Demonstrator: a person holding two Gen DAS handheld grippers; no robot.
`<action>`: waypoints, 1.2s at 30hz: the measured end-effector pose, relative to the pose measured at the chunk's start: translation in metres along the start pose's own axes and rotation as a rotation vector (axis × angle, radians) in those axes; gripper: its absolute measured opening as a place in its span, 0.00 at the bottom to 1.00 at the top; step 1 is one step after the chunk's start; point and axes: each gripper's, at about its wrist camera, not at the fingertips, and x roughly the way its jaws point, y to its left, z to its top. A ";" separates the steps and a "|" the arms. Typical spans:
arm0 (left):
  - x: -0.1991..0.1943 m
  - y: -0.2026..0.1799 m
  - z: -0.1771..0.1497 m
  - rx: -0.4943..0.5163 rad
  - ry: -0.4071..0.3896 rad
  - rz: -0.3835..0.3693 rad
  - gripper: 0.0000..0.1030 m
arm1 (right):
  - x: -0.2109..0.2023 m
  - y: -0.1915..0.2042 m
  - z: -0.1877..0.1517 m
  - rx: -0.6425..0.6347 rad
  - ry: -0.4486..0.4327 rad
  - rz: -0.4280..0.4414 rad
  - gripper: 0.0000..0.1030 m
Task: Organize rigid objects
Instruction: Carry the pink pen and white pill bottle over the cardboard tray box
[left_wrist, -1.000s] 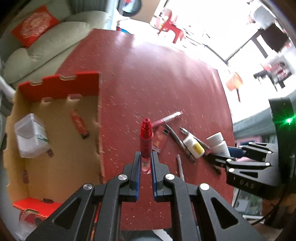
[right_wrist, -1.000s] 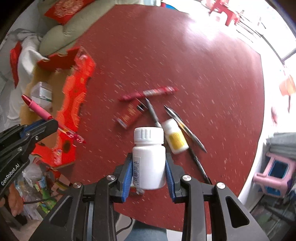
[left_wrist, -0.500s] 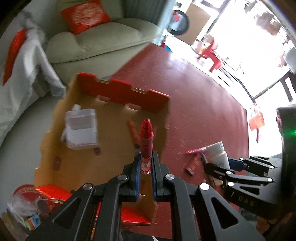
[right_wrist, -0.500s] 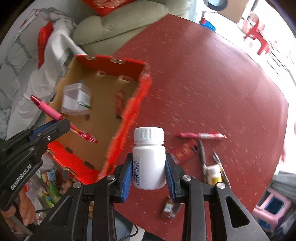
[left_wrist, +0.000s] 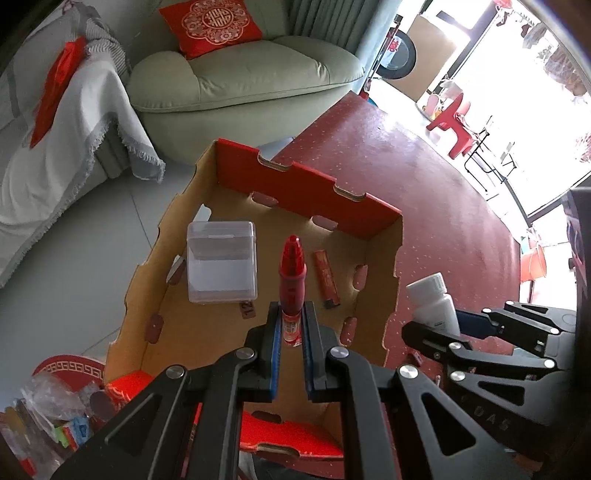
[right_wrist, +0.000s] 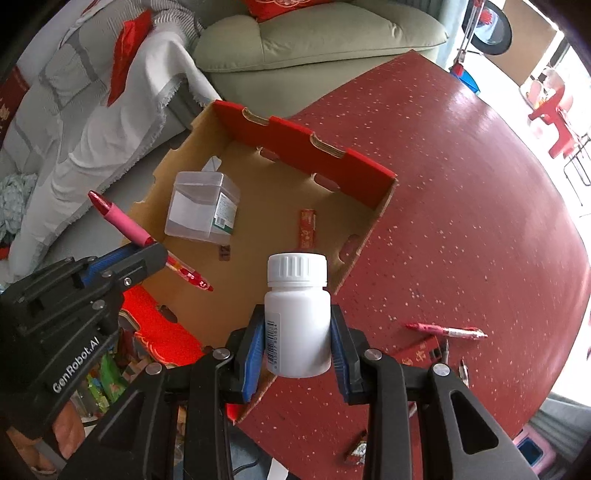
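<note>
My left gripper (left_wrist: 291, 325) is shut on a red pen (left_wrist: 293, 273), held above the inside of an open cardboard box (left_wrist: 306, 184) with red walls. My right gripper (right_wrist: 297, 339) is shut on a white pill bottle (right_wrist: 297, 306), hovering over the box's near right corner (right_wrist: 343, 266). In the right wrist view the left gripper (right_wrist: 147, 254) appears at the left with the pen (right_wrist: 122, 221) sticking out. A clear plastic container (left_wrist: 221, 266) and a small red lighter-like item (left_wrist: 325, 275) lie on the box floor.
The box overhangs the edge of a round red table (right_wrist: 461, 184). A red pen (right_wrist: 447, 330), a red packet (right_wrist: 417, 350) and dark pens lie on the table at the right. A green sofa (left_wrist: 240, 74) and a draped white cloth (left_wrist: 55, 147) stand beyond.
Both grippers have swung from above the table's loose items to over the cardboard box, each keeping its grip. The box now fills the middle of both views.
</note>
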 end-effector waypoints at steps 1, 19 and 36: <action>0.002 -0.001 0.002 0.003 0.001 -0.001 0.10 | 0.001 0.001 0.002 -0.001 0.002 0.000 0.33; 0.036 -0.010 0.052 0.055 -0.012 0.041 0.10 | 0.029 -0.013 0.033 0.050 0.046 -0.024 0.33; 0.070 -0.012 0.068 0.097 0.046 0.101 0.10 | 0.060 -0.010 0.046 0.038 0.102 -0.047 0.33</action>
